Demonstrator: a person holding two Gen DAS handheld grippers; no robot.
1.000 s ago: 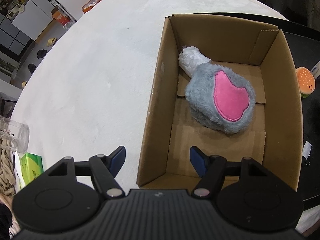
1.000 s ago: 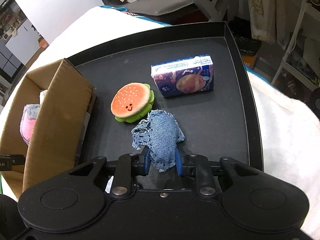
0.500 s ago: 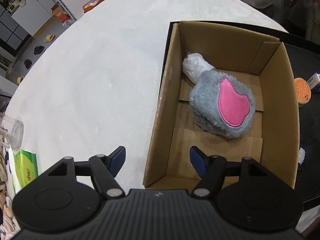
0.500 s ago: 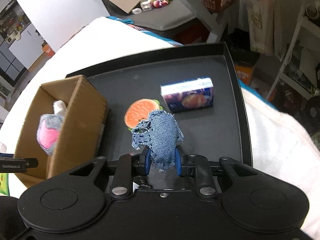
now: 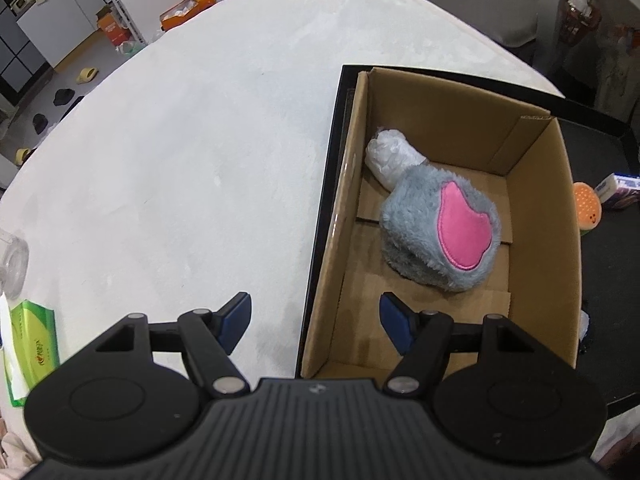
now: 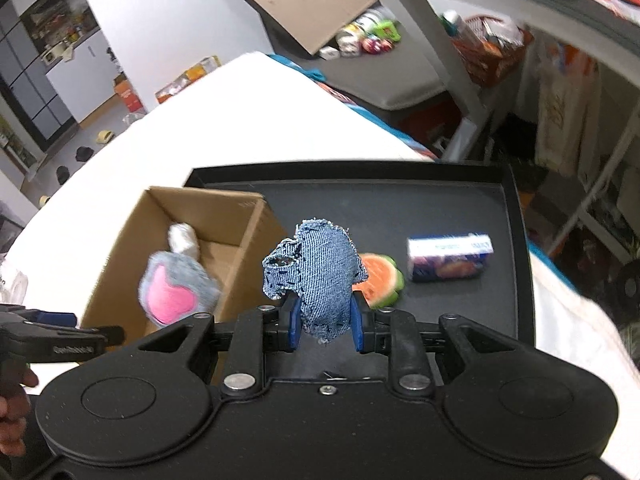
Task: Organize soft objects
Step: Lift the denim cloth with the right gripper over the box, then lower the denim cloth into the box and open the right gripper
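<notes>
Currently my right gripper (image 6: 325, 326) is pinching the denim scrap (image 6: 318, 276) at frame centre, the cardboard box (image 6: 224, 216) lying lower left of it, while my left gripper (image 5: 316, 320) is idling spread wide.

The denim scrap (image 6: 320, 276) hides half the burger toy (image 6: 378, 280). The tissue pack (image 5: 624, 190) is cut off by the picture's right edge. Its print is blurred.

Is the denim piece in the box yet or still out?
Out: the right gripper holds the denim piece clamped, raised beside the cardboard box, not inside.
</notes>
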